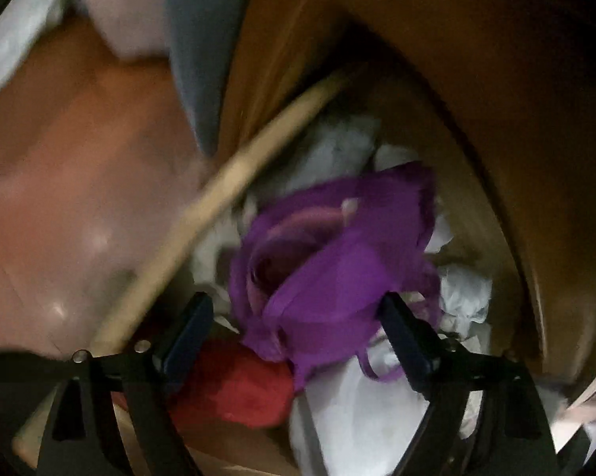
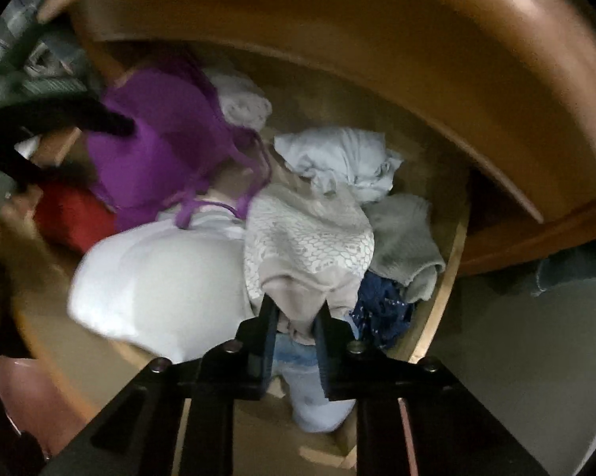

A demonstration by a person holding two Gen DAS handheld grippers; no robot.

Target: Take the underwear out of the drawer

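- Purple fabric, a bra-like piece of underwear point(image 1: 329, 261), lies on top of the pile inside the wooden drawer point(image 1: 234, 174), toward its left side as the right wrist view shows it point(image 2: 159, 146).
- The left gripper point(image 1: 294, 309) hangs over the purple piece with its jaws spread wide, one finger on each side of the fabric; the frame is blurred, so whether the pads touch the cloth cannot be told.
- In the right wrist view a dark finger of the left gripper point(image 2: 111, 123) overlaps the purple piece from the left edge.
- The right gripper point(image 2: 296, 313) has its jaws drawn narrow, pinching a hanging fold of the beige lace garment point(image 2: 305, 246) near the front middle of the drawer.
- A red garment point(image 1: 234, 384) lies just below the purple piece, touching it.
- A white padded garment point(image 2: 159, 281) sits beside the beige lace one, on its left.
- A pale blue bundle point(image 2: 341, 162), a grey knit piece point(image 2: 401, 242) and a navy patterned piece point(image 2: 381, 309) fill the right part of the drawer.
- A brown wooden front point(image 2: 416, 59) overhangs the drawer.
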